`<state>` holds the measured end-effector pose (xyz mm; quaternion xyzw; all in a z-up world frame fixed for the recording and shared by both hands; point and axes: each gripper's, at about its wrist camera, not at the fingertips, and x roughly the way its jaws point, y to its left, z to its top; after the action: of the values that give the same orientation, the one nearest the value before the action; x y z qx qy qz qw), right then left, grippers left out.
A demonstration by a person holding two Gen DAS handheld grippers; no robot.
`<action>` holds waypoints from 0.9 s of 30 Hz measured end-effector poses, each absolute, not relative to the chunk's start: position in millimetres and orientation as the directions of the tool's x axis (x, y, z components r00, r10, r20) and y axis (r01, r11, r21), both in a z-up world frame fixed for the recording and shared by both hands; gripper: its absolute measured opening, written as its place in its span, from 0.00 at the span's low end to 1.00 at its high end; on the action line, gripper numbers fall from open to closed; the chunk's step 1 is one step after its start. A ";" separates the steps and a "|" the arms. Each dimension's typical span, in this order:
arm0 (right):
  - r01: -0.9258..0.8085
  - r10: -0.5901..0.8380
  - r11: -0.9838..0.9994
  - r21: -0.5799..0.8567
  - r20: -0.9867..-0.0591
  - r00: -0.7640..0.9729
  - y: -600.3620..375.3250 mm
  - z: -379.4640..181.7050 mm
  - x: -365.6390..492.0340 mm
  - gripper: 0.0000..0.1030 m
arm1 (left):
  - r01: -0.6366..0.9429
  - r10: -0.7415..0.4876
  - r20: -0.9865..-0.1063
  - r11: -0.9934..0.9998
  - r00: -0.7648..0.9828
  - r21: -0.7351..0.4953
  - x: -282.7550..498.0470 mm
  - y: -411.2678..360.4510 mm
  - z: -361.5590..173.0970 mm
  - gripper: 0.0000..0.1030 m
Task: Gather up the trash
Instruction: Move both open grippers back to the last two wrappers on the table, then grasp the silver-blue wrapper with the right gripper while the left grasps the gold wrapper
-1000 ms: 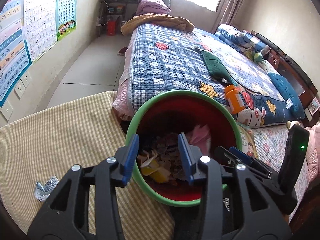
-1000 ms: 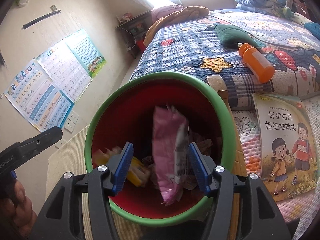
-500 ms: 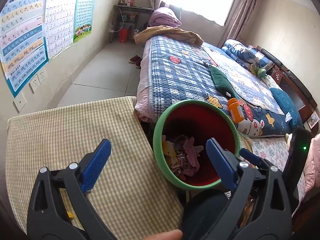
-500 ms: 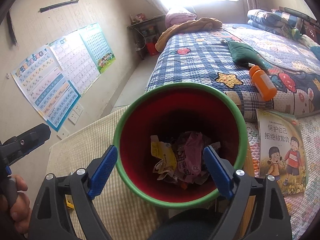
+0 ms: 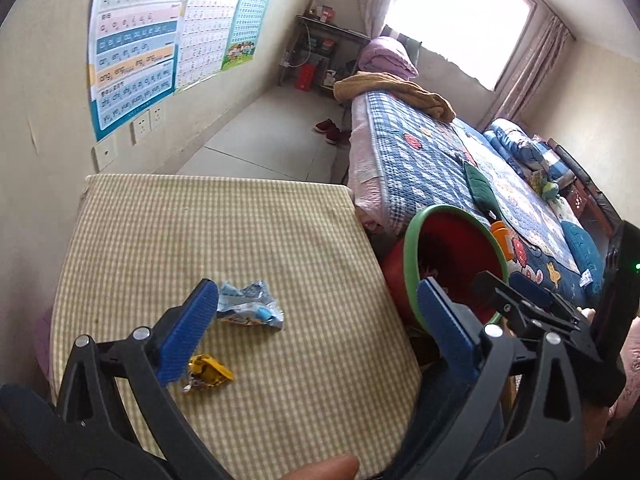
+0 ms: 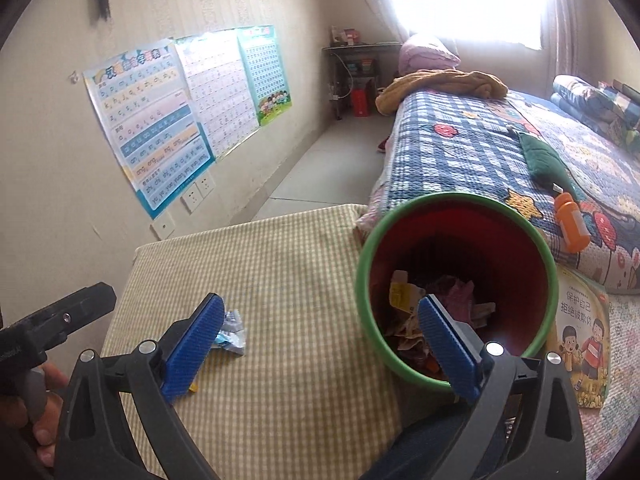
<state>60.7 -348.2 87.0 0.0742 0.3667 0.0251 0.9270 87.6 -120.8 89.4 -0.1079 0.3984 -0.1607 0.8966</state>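
Note:
A red bin with a green rim (image 5: 452,236) (image 6: 460,200) stands at the right edge of a checked cushion (image 5: 240,240) (image 6: 280,280). It holds several wrappers, one pink (image 6: 460,296). A blue crumpled wrapper (image 5: 250,310) (image 6: 230,330) and a yellow wrapper (image 5: 208,370) lie on the cushion. My left gripper (image 5: 316,328) is open and empty above the cushion, its left finger beside both wrappers. My right gripper (image 6: 320,340) is open and empty, between the blue wrapper and the bin.
A bed with a blue patchwork quilt (image 5: 420,160) (image 6: 460,148) lies behind the bin. On the bed lie an orange bottle (image 6: 572,224) and a green pouch (image 6: 544,158). A children's book (image 6: 580,336) lies right of the bin. Posters (image 5: 132,40) hang on the left wall.
Both grippers opened wide and drew back to the left, away from the bin. The pink wrapper dropped from my right gripper into the bin. The blue and yellow wrappers came into view.

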 end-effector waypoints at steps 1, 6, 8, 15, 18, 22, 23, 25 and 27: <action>-0.009 0.107 0.989 0.147 -0.677 0.728 -339.7 88.1 61.2 0.91 | 0.188 -0.369 -0.680 0.926 0.633 -0.328 84.4 -110.7 86.8 0.94; -0.087 0.137 0.990 0.108 -0.689 0.712 -296.7 90.1 61.8 0.91 | 0.121 -0.344 -0.688 0.928 0.639 -0.351 70.1 -70.0 72.1 0.94; -0.111 0.146 0.989 0.096 -0.699 0.700 -282.6 86.9 61.8 0.92 | 0.095 -0.336 -0.692 0.927 0.639 -0.363 65.8 -54.8 66.4 0.94; -0.193 0.184 0.978 0.075 -0.740 0.647 -236.9 69.4 62.9 0.92 | 0.017 -0.313 -0.707 0.920 0.634 -0.393 54.5 -15.2 46.9 0.94; -0.218 0.186 0.974 0.059 -0.758 0.625 -223.0 60.4 64.5 0.92 | -0.003 -0.313 -0.723 0.917 0.616 -0.400 52.3 -7.4 36.1 0.94; -0.230 0.180 0.972 0.048 -0.781 0.598 -215.2 47.8 68.1 0.92 | -0.015 -0.321 -0.744 0.914 0.586 -0.406 52.7 -3.3 22.1 0.94; -0.230 0.178 0.972 0.047 -0.786 0.592 -213.7 45.3 69.0 0.92 | -0.014 -0.324 -0.750 0.914 0.577 -0.406 53.2 -3.9 19.0 0.94; -0.231 0.177 0.972 0.047 -0.791 0.585 -211.2 41.1 70.6 0.92 | -0.008 -0.332 -0.765 0.915 0.552 -0.403 55.9 -6.8 11.2 0.94; -0.231 0.174 0.972 0.043 -0.796 0.580 -210.4 37.0 72.6 0.92 | -0.003 -0.339 -0.777 0.916 0.531 -0.402 58.2 -10.3 3.4 0.94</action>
<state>72.6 -210.4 37.0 -0.0326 0.4437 0.1139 0.8883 58.2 -10.3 3.4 -0.1804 0.4743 -0.0982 0.8561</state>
